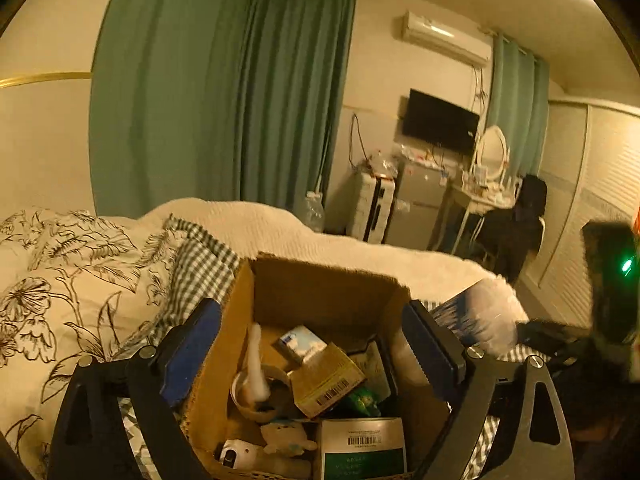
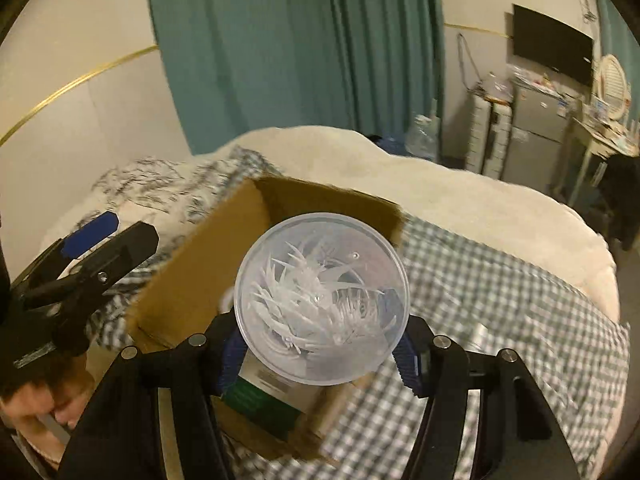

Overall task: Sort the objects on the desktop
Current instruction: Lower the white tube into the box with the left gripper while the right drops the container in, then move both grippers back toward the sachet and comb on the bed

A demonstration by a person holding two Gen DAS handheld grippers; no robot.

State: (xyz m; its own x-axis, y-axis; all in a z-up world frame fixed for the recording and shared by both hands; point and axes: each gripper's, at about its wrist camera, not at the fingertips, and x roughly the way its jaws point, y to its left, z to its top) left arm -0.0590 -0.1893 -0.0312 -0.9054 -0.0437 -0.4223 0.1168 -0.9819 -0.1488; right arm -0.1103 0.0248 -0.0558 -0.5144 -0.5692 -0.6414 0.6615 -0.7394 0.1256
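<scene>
An open cardboard box [image 1: 320,280] stands on the bed and holds several things: a small white and blue carton [image 1: 302,344], a tan carton with a barcode [image 1: 326,380], a green and white box [image 1: 362,448], a plush toy [image 1: 288,438] and a bowl [image 1: 256,396]. My left gripper [image 1: 312,336] hangs open above the box with nothing between its pads. My right gripper [image 2: 320,360] is shut on a clear round tub [image 2: 322,304] of white plastic pieces, held above the box [image 2: 192,280]. The same tub [image 1: 492,316] shows blurred at the box's right.
The box rests on a checked sheet [image 2: 500,320], with a floral duvet [image 1: 60,280] to its left and a white blanket [image 1: 280,228] behind. Green curtains [image 1: 220,92], a suitcase [image 1: 372,208], a small fridge [image 1: 420,200] and a dressing table [image 1: 488,196] line the far wall.
</scene>
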